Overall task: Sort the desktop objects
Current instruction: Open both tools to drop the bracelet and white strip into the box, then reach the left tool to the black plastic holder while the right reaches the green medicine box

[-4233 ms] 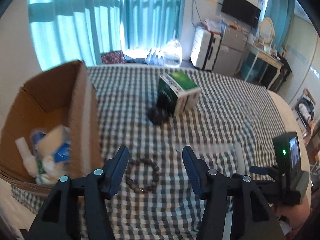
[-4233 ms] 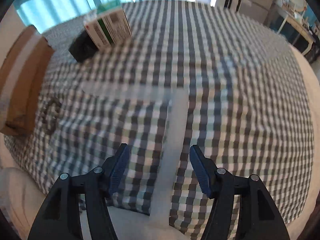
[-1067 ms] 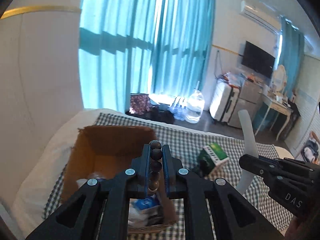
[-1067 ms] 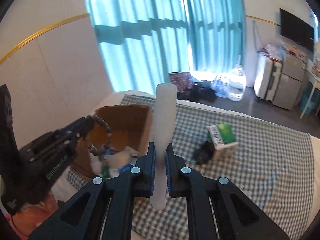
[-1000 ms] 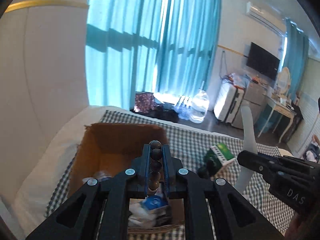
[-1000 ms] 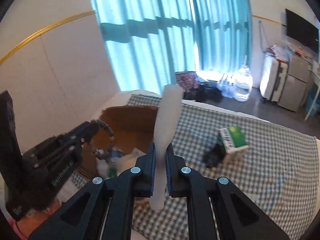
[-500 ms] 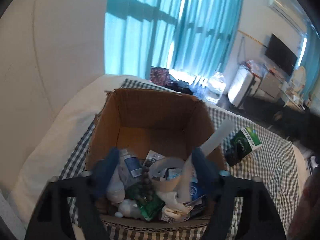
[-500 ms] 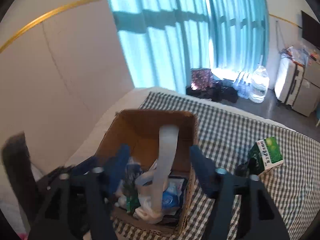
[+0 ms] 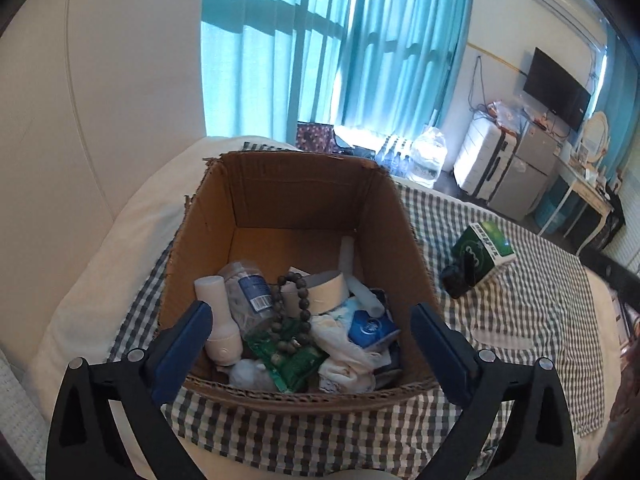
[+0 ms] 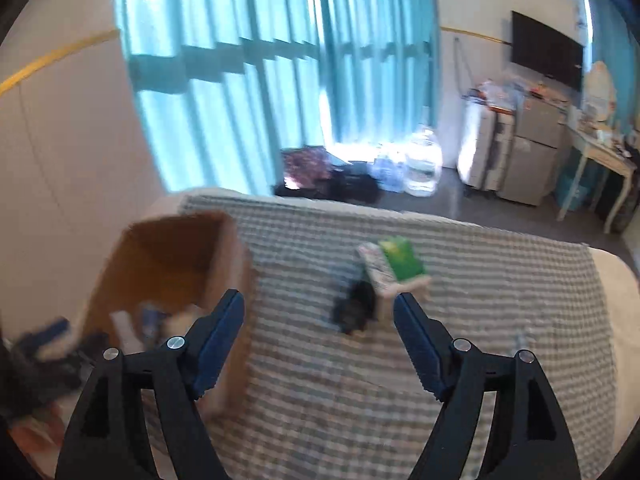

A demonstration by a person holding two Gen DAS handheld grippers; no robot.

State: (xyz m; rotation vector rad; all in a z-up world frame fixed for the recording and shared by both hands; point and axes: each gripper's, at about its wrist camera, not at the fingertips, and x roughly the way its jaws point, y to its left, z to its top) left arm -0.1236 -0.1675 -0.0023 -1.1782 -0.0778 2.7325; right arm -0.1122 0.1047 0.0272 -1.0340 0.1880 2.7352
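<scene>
With both grippers' fingers spread and empty, we judge the right gripper (image 10: 318, 326) should straddle the green carton (image 10: 394, 270) squarely, left gripper (image 9: 306, 338) clear of the cardboard box (image 9: 298, 184).

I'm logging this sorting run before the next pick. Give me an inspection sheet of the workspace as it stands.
Surface: checked cloth spread over a pale bed.
Job's things: cardboard box open, holding a bead bracelet, a white bottle, a tape roll and packets; green carton and a dark object beside it, both outside the box on the cloth.
Clutter: nothing seen on the cloth besides these.
Grippers: left gripper open above the box; right gripper open, empty.
Cables: wires on the far wall.
Surroundings: blue curtains, television, water jug.
</scene>
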